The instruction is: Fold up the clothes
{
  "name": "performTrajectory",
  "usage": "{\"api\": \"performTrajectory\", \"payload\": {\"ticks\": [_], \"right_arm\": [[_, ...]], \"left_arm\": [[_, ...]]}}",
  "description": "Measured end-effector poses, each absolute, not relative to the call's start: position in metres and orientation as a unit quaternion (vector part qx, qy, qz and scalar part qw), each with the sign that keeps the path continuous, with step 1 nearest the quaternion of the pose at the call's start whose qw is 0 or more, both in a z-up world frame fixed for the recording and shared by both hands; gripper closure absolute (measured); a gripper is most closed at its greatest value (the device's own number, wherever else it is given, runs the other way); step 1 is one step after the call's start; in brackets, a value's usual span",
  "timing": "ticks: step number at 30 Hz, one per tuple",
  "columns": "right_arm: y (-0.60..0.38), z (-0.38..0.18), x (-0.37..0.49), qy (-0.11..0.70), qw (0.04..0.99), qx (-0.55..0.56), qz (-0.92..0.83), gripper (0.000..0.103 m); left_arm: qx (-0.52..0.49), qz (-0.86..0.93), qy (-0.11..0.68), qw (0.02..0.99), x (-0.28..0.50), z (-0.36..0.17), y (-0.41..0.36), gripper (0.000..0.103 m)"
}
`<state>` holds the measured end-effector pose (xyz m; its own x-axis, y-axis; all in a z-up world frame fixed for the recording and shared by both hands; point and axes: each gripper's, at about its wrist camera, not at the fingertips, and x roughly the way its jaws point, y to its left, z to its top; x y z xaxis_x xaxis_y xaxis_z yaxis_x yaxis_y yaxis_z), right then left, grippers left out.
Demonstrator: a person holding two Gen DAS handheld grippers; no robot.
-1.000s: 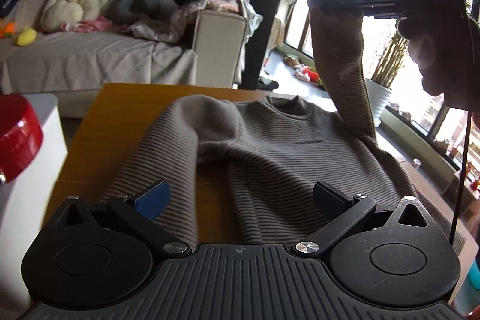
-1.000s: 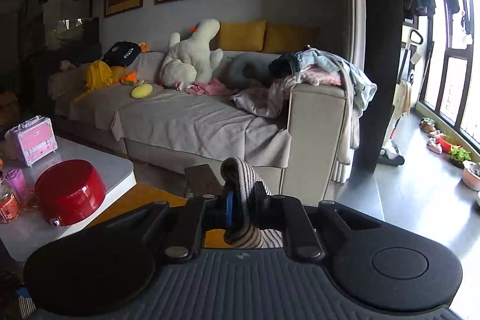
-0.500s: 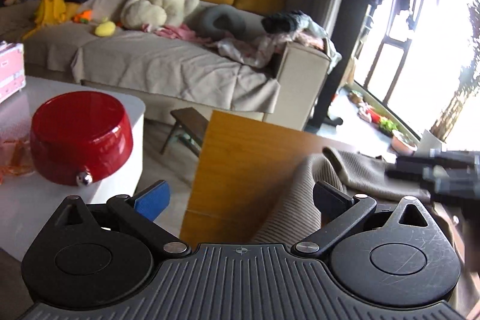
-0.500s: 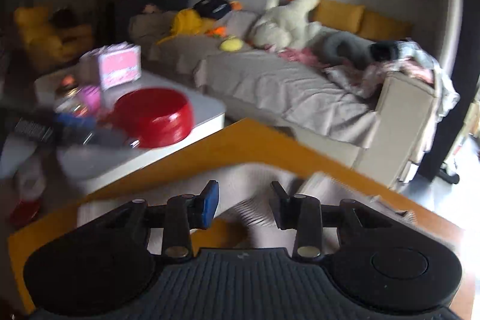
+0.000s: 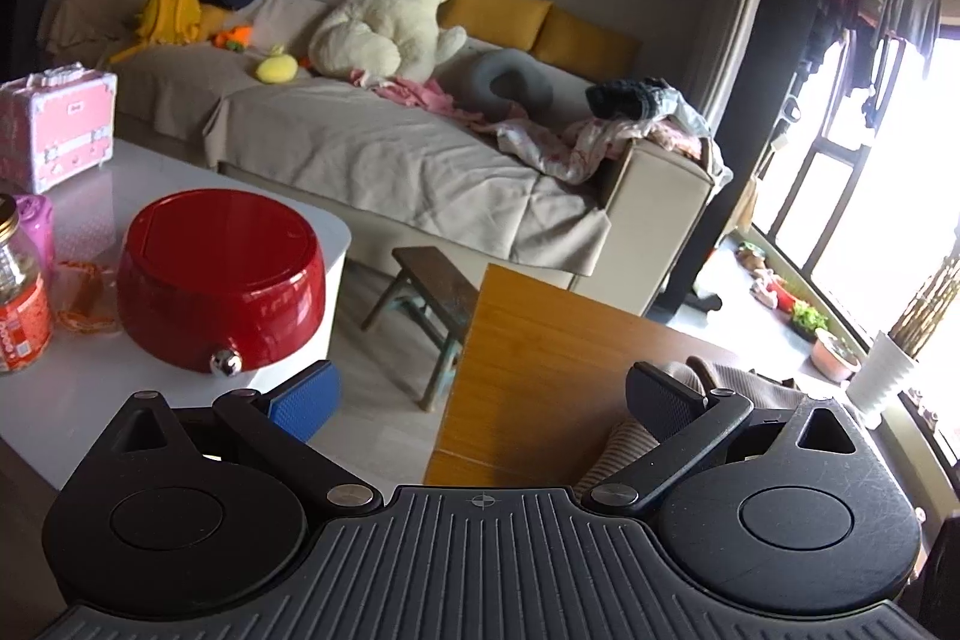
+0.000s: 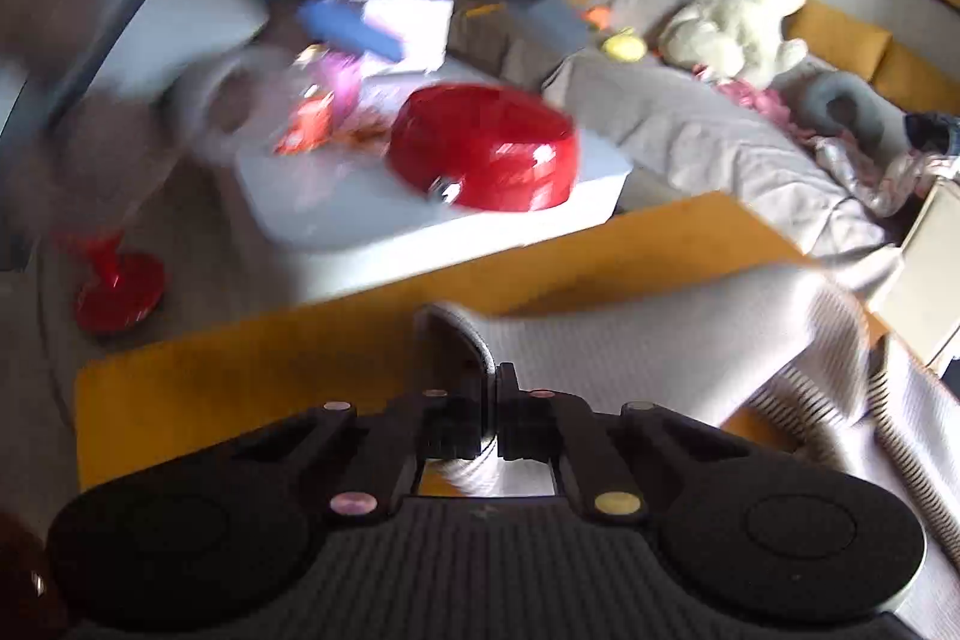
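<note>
While the right-wrist view is smeared by motion blur, the right gripper [image 6: 489,409] reads clearly enough: its fingers are pinched together on a fold of the striped sweater [image 6: 690,334], with knit bunched between the pads and a rounded edge of cloth standing up just beyond the tips.

Sweater position: on the wooden desk [image 6: 288,370]. From the pinched edge it runs away to the right of the fingers, one band stretched flat, more ribbed cloth piled lower right. Which part is pinched (cuff, hem or sleeve) I cannot tell.

Left gripper [image 5: 480,403]: fingers spread wide, nothing between them. A little of the sweater shows just behind its right finger; bare desk lies ahead of the tips. A red pot [image 5: 219,274] sits on a white table beyond the left finger, off the work area.

Handling judgement:
- Soft, limp, light knit; it drapes and sags from any single hold, so one pinch drags the rest along.
- Ribbed surface looks grippy, slip unlikely; but the knit stretches, so a hard pull would skew the fold.
- Best holds: doubled edges or seams (cuff, shoulder, hem corner), not mid-panel, where only one layer may lift.
- A second hold by the free gripper on a matching edge would keep the fold line straight.

Fold stage: not settled by these views.
</note>
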<state>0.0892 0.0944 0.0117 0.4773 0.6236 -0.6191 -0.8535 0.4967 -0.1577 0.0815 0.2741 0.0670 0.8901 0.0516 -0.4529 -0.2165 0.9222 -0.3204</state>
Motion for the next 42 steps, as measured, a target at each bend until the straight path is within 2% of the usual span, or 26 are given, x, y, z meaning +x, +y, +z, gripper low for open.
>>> {"api": "performTrajectory", "payload": {"ticks": [11, 19, 28, 30, 31, 32, 36, 39, 41, 42], "right_arm": [[-0.035, 0.222, 0.245, 0.118, 0.941, -0.031, 0.317, 0.100], [-0.145, 0.188, 0.271, 0.164, 0.960, -0.001, 0.226, 0.099], [-0.243, 0.083, 0.274, 0.256, 0.955, 0.036, 0.147, 0.098], [-0.250, 0.058, 0.272, 0.277, 0.955, -0.004, 0.108, 0.090], [-0.251, 0.046, 0.270, 0.284, 0.955, -0.031, 0.084, 0.078], [-0.255, 0.034, 0.266, 0.287, 0.954, -0.054, 0.062, 0.071], [-0.268, 0.025, 0.248, 0.276, 0.959, -0.014, 0.056, 0.069], [-0.260, 0.033, 0.237, 0.255, 0.961, 0.038, 0.102, 0.045], [-0.248, 0.033, 0.235, 0.249, 0.956, 0.075, 0.134, 0.020], [-0.243, 0.030, 0.236, 0.248, 0.954, 0.089, 0.145, 0.017]], "left_arm": [[-0.179, 0.026, 0.241, 0.953, 0.099, 0.059, 0.242, 0.000], [-0.153, -0.027, 0.273, 0.949, 0.122, 0.046, 0.194, 0.000], [-0.113, -0.087, 0.292, 0.946, 0.150, 0.043, 0.125, 0.000], [-0.102, -0.100, 0.295, 0.945, 0.158, 0.043, 0.109, 0.000], [-0.096, -0.106, 0.296, 0.944, 0.162, 0.042, 0.102, 0.000], [-0.090, -0.112, 0.297, 0.944, 0.165, 0.042, 0.095, 0.000], [-0.072, -0.134, 0.296, 0.943, 0.186, 0.036, 0.067, 0.000], [-0.058, -0.145, 0.289, 0.945, 0.208, 0.026, 0.046, 0.000], [-0.048, -0.151, 0.283, 0.946, 0.223, 0.018, 0.032, 0.000], [-0.048, -0.151, 0.286, 0.945, 0.230, 0.012, 0.027, 0.000]]}}
